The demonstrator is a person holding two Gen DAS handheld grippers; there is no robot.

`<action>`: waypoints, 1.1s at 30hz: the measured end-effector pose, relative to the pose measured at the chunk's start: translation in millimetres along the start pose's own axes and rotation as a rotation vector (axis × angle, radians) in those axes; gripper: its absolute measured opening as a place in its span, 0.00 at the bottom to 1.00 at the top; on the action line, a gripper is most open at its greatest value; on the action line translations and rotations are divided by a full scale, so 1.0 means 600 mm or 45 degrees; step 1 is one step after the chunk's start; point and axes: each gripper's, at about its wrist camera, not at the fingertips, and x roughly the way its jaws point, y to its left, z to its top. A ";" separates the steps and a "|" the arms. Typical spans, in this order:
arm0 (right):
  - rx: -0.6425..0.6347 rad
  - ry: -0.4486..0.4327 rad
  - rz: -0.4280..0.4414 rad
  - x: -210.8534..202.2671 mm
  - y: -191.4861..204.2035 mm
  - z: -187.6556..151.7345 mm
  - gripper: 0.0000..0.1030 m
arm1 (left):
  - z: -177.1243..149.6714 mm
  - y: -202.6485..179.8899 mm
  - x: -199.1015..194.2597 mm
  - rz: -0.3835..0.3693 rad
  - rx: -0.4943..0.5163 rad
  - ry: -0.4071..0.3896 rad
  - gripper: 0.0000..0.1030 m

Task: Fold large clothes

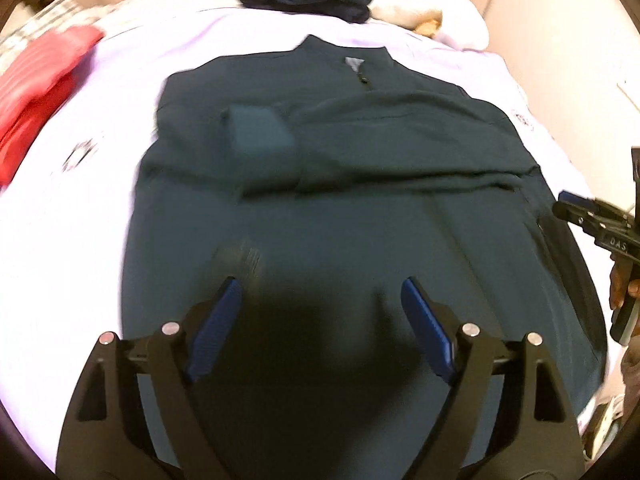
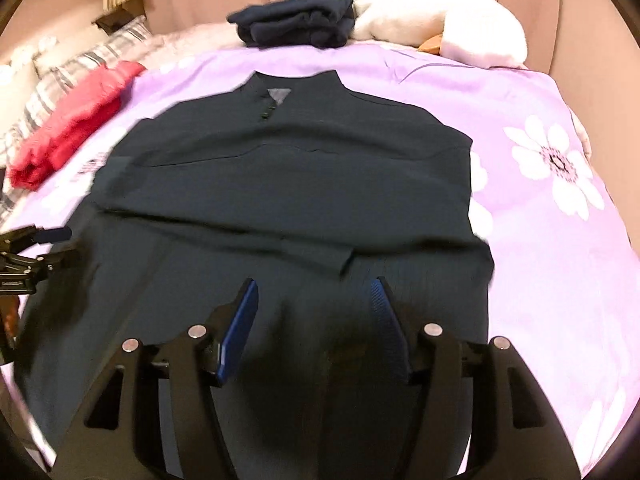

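Seen from the left wrist, the left gripper (image 1: 318,312) hangs with jaws wide apart and empty above the lower part of a dark green shirt (image 1: 340,184) spread on a lilac bedspread (image 1: 80,208). From the right wrist, the right gripper (image 2: 316,312) is likewise parted, holding nothing, over the shirt's lower half.

A dark shirt (image 2: 288,184) is lying flat on the bed (image 2: 540,216); the right gripper (image 2: 316,312) is hovering above it, jaws apart and empty.
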 end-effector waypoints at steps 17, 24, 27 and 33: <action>-0.248 0.084 -0.006 -0.010 0.163 -0.154 0.58 | -0.165 -0.074 -0.017 0.134 0.074 0.039 0.81; -0.182 0.102 -0.049 -0.061 0.116 -0.211 0.59 | -0.239 -0.056 -0.074 0.146 0.101 0.015 0.81; -0.158 0.123 -0.059 -0.081 0.096 -0.234 0.59 | -0.258 -0.043 -0.098 0.111 0.056 0.008 0.81; -0.155 0.163 -0.141 -0.136 0.067 -0.263 0.59 | -0.278 -0.020 -0.148 0.190 0.015 0.013 0.81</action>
